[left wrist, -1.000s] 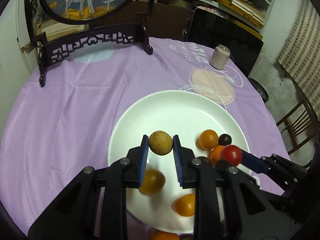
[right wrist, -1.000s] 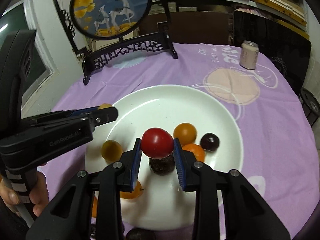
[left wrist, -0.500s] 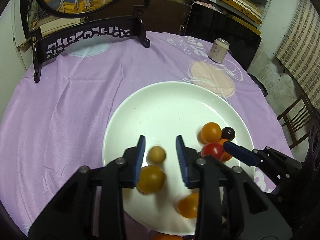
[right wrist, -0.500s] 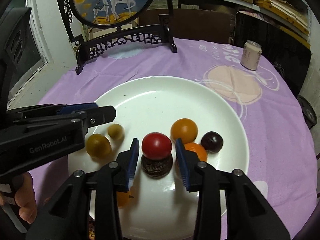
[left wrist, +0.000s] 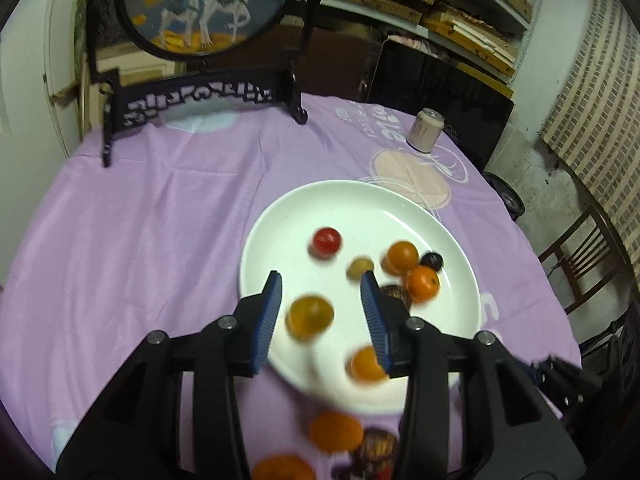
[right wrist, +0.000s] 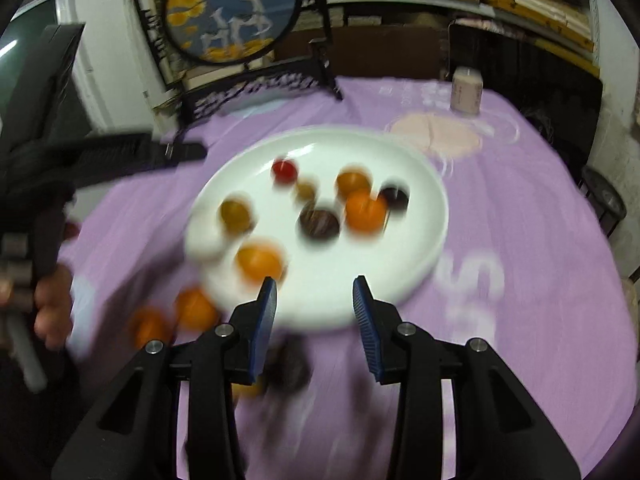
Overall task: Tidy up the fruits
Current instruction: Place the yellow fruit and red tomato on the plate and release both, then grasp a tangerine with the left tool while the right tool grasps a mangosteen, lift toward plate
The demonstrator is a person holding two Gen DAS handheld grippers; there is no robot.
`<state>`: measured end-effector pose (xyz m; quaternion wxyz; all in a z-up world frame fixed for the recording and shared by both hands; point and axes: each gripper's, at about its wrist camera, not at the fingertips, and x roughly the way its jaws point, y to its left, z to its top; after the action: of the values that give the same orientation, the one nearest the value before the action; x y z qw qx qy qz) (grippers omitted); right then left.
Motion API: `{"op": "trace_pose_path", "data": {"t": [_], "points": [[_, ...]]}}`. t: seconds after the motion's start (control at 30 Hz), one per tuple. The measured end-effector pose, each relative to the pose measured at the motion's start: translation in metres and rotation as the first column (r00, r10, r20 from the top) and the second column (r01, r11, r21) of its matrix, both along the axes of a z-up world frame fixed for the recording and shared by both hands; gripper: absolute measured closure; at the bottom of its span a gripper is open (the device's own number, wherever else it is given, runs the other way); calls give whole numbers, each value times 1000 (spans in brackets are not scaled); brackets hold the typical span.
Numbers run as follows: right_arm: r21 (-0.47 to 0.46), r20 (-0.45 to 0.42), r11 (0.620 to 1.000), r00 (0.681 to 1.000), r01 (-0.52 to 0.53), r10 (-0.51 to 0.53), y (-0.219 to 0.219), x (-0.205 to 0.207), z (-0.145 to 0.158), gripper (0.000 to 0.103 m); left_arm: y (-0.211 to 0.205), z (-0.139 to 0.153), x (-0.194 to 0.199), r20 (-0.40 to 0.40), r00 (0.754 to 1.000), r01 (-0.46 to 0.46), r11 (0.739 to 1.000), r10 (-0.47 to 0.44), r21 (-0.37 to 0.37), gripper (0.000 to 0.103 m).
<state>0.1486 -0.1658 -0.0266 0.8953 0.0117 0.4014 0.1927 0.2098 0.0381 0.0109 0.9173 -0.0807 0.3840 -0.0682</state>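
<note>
A white plate [left wrist: 360,200] on the purple cloth holds several fruits: a red tomato [left wrist: 326,241], a small tan fruit [left wrist: 359,267], orange fruits [left wrist: 403,254], a dark plum [left wrist: 433,260] and a yellow-brown fruit [left wrist: 310,316]. My left gripper [left wrist: 322,312] is open and empty above the plate's near side. My right gripper [right wrist: 314,312] is open and empty over the plate's near rim [right wrist: 320,320]. The red tomato [right wrist: 284,171] lies at the far left of the plate in the blurred right wrist view. Loose orange fruits [left wrist: 336,431] and a dark fruit [left wrist: 378,446] lie on the cloth near me.
A carved black stand with a round painted screen [left wrist: 208,4] stands at the table's back. A pale drink can [left wrist: 426,130] stands at the back right. A wooden chair [left wrist: 580,264] is beyond the table's right edge. Shelves of boards line the back wall.
Both grippers opened wider and pulled back. The right gripper let go of the red tomato, which rolled to the plate's far left. The tan fruit rolled toward the plate's middle.
</note>
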Motion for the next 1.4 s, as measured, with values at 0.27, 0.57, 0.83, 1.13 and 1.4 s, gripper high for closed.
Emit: {"op": "trace_pose_path", "data": {"t": [0.27,0.57,0.83,1.13,1.4], "points": [[42,-110,994,988,-103,107,-2,-84,-20,58,13,-31,-109,-16,999,31,999,-31,15,51],[62,-146,986,976,-156,163,23,-89,-32,58,31,-51,-159,-64,997,31,999,-31,12,42],[49,-182,989,972,-143,149,36,-73,-50,60,32,-56,-167,-72,996,51,999,-50,5,38],[49,-124,995,988,-87,92,11,-86,-33,62,25,-73,-139,-119,993,33,997,-24,69,38],[85,-161,995,985,-43,56,-13,-84,-42,62,4,-92,-104,-171,985,56,993,-37,108,55]]}}
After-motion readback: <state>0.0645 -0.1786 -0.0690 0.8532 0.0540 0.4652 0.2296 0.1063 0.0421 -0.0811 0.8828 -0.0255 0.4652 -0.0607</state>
